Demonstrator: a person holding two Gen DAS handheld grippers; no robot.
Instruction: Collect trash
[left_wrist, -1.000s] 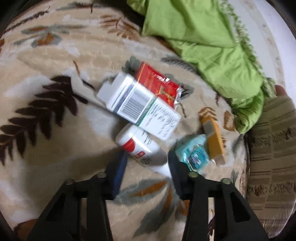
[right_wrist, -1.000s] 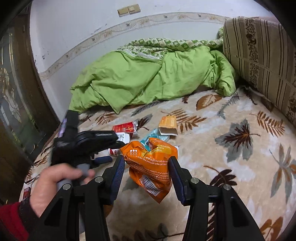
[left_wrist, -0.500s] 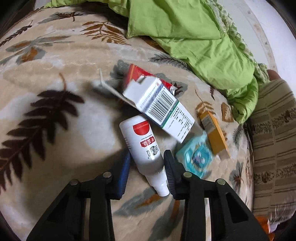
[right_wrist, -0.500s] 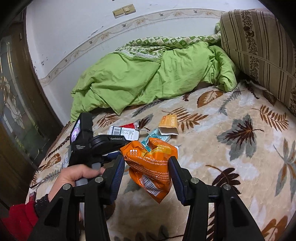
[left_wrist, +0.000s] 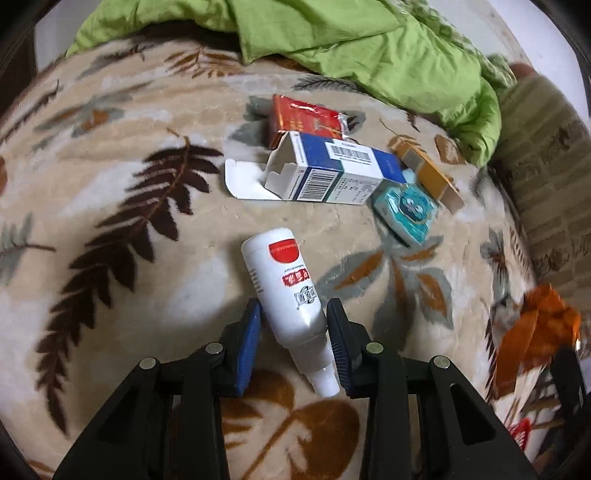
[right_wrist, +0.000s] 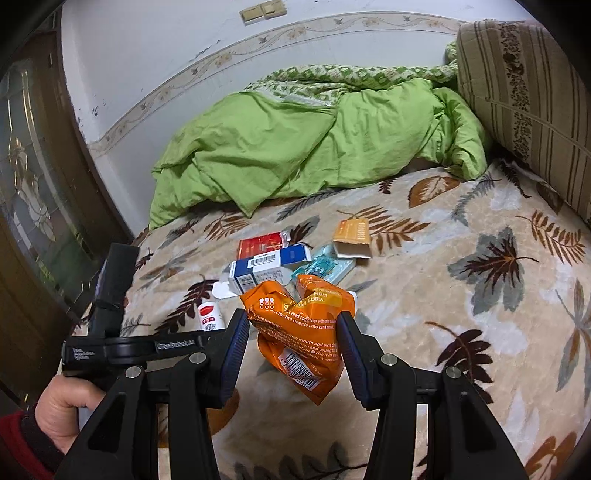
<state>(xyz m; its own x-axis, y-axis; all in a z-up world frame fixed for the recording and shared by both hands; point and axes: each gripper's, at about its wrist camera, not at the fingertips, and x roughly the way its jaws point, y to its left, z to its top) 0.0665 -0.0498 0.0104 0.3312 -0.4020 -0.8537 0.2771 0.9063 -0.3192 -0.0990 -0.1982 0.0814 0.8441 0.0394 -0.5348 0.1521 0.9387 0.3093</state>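
Note:
My left gripper (left_wrist: 293, 321) is shut on a white bottle with a red label (left_wrist: 284, 280) and holds it by its lower body, nozzle toward the camera, above the leaf-patterned blanket (left_wrist: 122, 206). The bottle also shows in the right wrist view (right_wrist: 210, 315). My right gripper (right_wrist: 291, 328) is shut on a crumpled orange packet (right_wrist: 301, 332), which shows at the far right of the left wrist view (left_wrist: 532, 332). On the blanket lie an open blue-and-white carton (left_wrist: 332, 170), a red packet (left_wrist: 306, 118), a teal packet (left_wrist: 404, 208) and an orange box (left_wrist: 424, 170).
A rumpled green quilt (right_wrist: 314, 140) lies at the back of the bed against the wall. A striped brown cushion (right_wrist: 524, 92) stands at the right. A dark wooden door with glass (right_wrist: 33, 192) is at the left.
The left gripper has closed on the white bottle and lifted it back, away from the carton. The carton has rolled, its open flap now on the blanket. The right gripper holds steady.

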